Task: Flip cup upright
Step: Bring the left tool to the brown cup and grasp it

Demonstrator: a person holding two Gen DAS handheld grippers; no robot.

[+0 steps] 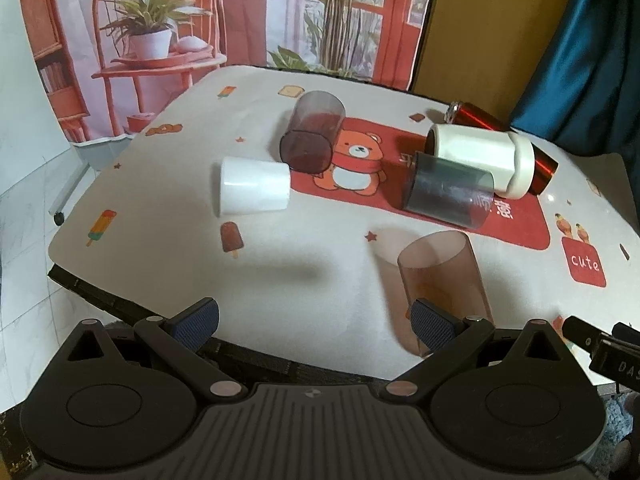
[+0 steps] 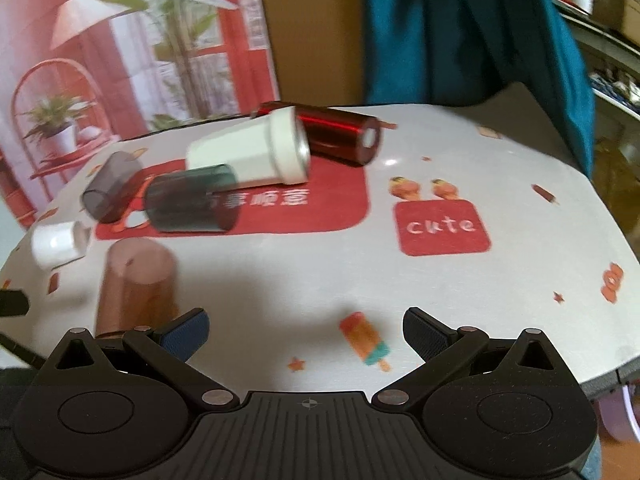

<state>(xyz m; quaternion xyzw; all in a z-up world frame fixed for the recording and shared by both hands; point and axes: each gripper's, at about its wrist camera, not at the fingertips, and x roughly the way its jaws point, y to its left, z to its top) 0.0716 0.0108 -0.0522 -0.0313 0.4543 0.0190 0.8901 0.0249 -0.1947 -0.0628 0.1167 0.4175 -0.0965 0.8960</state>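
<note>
- The left gripper (image 1: 314, 322) hangs over the near edge of the table (image 1: 312, 240), jaws spread wide and holding nothing; the right gripper (image 2: 306, 334) does the same, its jaws just as wide and empty.
- Nearest stands a brown see-through cup (image 1: 444, 288), upright on the printed cloth, just beyond the left gripper's right finger (image 1: 434, 322).
- Farther back, a small white cup (image 1: 254, 186) lies on its side at the left.
- A dark smoky cup (image 1: 314, 136) lies on its side on the red bear mat (image 1: 516, 220).
- A grey see-through cup (image 1: 448, 188) lies against a large white cup (image 1: 482, 156), both on their sides.
- Farthest, a shiny red cylinder (image 1: 544, 160) lies behind the large white cup.
</note>
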